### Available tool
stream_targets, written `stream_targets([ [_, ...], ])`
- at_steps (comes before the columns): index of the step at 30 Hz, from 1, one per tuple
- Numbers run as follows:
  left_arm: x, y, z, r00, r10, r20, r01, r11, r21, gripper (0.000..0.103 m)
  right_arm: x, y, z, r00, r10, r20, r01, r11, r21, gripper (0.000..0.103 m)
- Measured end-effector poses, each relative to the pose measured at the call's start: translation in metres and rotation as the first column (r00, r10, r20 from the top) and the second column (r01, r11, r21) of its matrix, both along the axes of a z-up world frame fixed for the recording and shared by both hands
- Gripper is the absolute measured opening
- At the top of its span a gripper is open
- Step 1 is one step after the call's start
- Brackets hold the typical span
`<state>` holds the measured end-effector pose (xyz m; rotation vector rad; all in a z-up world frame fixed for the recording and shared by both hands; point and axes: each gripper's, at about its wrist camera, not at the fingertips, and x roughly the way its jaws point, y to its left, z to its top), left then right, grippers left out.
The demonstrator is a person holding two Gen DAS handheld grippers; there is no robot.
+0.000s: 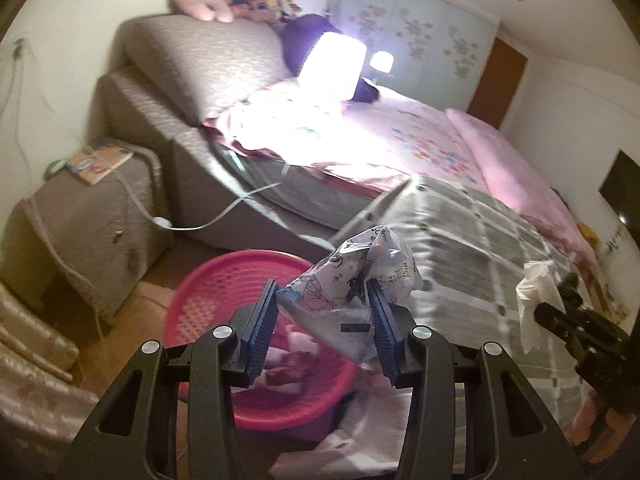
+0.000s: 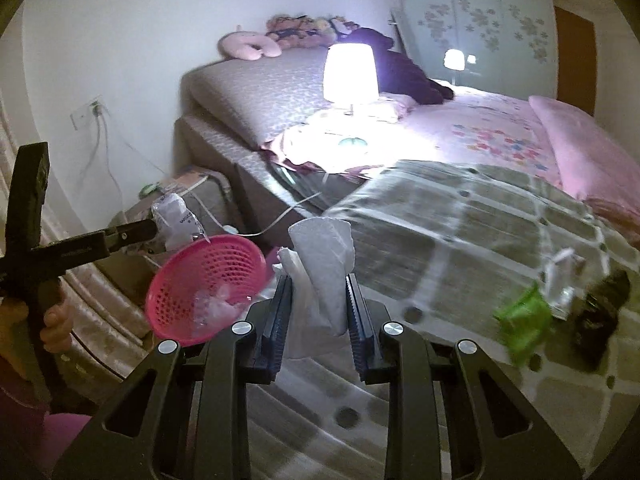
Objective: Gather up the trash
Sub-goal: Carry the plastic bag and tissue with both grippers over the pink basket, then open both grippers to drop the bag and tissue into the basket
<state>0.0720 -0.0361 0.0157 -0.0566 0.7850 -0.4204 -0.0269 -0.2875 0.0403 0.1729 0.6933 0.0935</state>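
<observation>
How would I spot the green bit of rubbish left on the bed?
Start at the grey checked blanket covering the bed's near end. At its right edge lies a crumpled bright green wrapper, beside clear plastic and a dark object; it alone is green.

A crumpled printed plastic wrapper [image 1: 352,280] sits pinched in the left claw [image 1: 324,312]; a white tissue [image 2: 320,264] sticks up from the right claw [image 2: 318,312]; the pink basket [image 1: 224,280] lies below the left claw.

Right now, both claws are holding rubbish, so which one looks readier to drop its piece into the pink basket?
Probably the left. The left claw holds a printed plastic wrapper directly over the pink basket. The right claw, gripping a white tissue, sits beside the basket above the checked blanket.
</observation>
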Motion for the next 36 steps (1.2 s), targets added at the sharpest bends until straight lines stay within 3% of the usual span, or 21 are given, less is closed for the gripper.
stream_targets([
  [14, 0.024, 0.035, -0.029, 0.99, 0.117, -0.074, -0.118, 0.993, -0.007, 0.042, 0.044, 0.066, 0.002, 0.992, 0.128, -0.02, -0.128, 0.992, 0.002, 0.027],
  [24, 0.032, 0.037, -0.046, 0.984, 0.154, -0.088, -0.15, 0.987, 0.053, 0.043, 0.074, 0.093, -0.016, 0.979, 0.188, -0.08, -0.184, 0.982, 0.047, 0.027],
  [36, 0.04, 0.042, -0.063, 0.974, 0.166, -0.156, -0.161, 0.986, 0.044, 0.045, 0.094, 0.109, -0.035, 0.969, 0.214, -0.126, -0.207, 0.976, 0.07, 0.03],
])
